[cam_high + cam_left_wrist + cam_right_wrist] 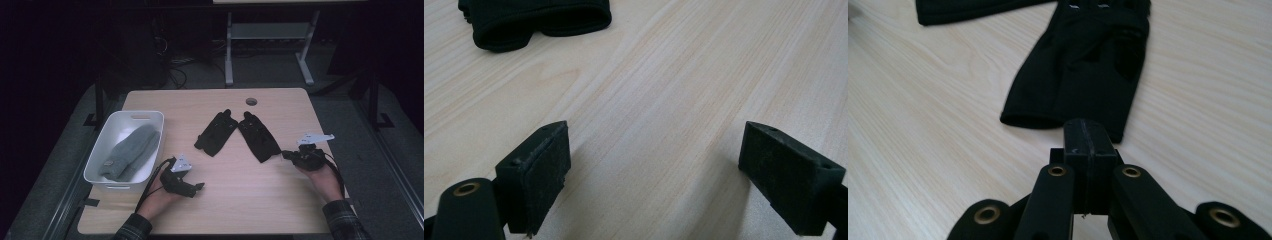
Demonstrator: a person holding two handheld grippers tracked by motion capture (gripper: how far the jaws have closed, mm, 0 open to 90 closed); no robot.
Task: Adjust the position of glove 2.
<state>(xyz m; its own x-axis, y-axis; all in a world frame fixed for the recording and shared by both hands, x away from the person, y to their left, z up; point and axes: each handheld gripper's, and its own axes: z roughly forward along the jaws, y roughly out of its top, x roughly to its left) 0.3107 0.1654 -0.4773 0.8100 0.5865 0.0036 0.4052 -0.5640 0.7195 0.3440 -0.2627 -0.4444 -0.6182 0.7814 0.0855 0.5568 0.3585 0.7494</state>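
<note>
Two black gloves (237, 134) lie flat in a V at the middle of the bench (260, 200), fingertips nearly meeting on the far side and cuffs splayed toward the person. The right gripper (289, 155), jaws clenched on nothing, sits just beside the cuff of the right-hand glove (1083, 65); the left gripper (199, 187), jaws spread wide and holding nothing, rests on bare wood well short of the left-hand glove (536, 20). The gloves look light, limp and thin, likely to drape and fold once lifted, with little risk of slipping or damage; the cuff hem nearest each gripper, a doubled edge standing slightly off the wood, looks the surest place to pinch. Left of the gloves, a white tub (106, 135) already holds a grey knitted hat (130, 152) near the bench's left edge. Bare wood lies open on every side of the gloves, and a cable hole (251, 101) sits beyond them
</note>
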